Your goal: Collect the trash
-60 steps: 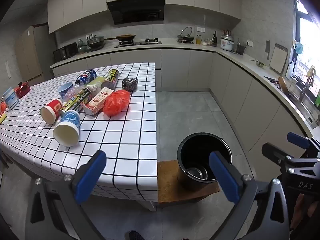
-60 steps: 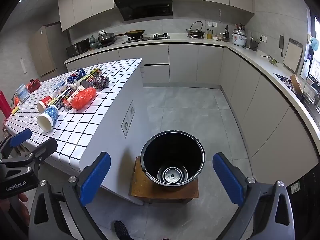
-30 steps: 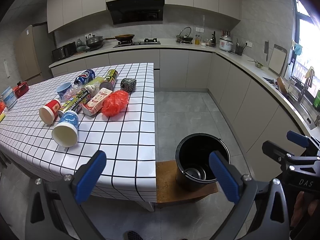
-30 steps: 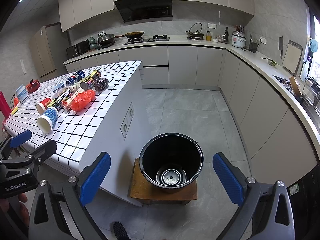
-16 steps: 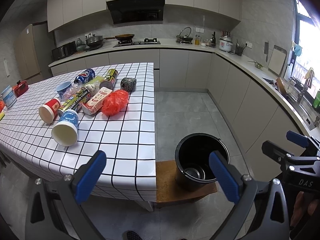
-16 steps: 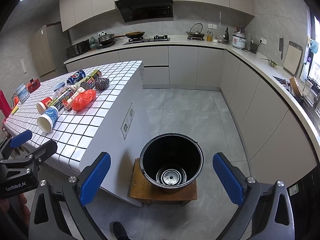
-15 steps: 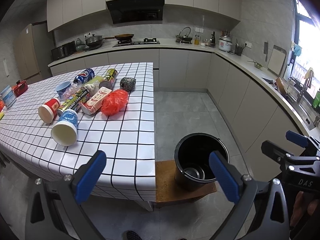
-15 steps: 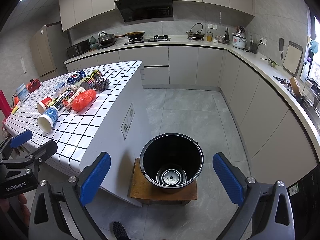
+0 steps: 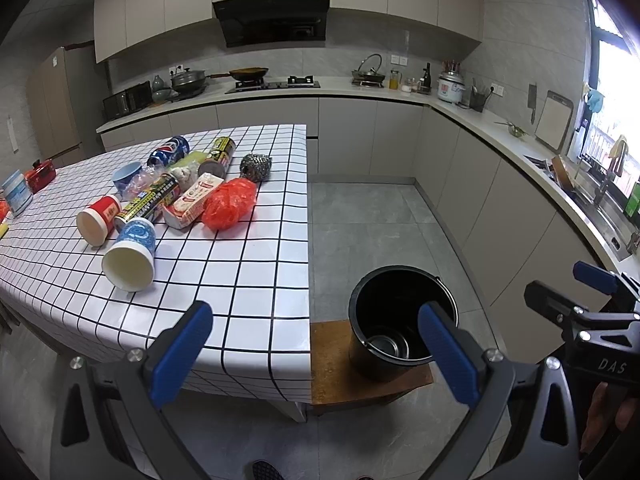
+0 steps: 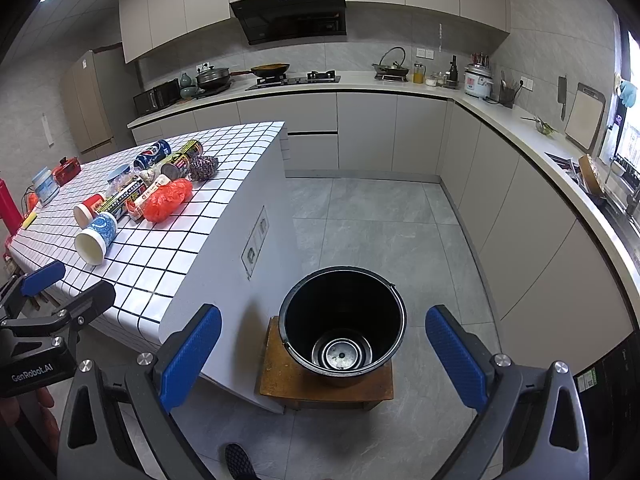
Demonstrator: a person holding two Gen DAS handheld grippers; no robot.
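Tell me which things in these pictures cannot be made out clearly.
- Black bucket: left wrist view, the left hand-held gripper covers part of its floor.
- Wooden stool: right wrist view, legs hidden beneath it.
- Red paper cup: print too small to read.
- Shoe: cut off by the bottom edge.

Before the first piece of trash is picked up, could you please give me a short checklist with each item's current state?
1. Left gripper jaws open and empty: ok.
2. Right gripper jaws open and empty: ok.
3. Black bucket upright on the wooden stool: ok.
4. Bucket free of trash: ok.
5. Trash within reach, blue paper cup lying nearest on the checked table: ok.
6. Cup empty: cannot tell.
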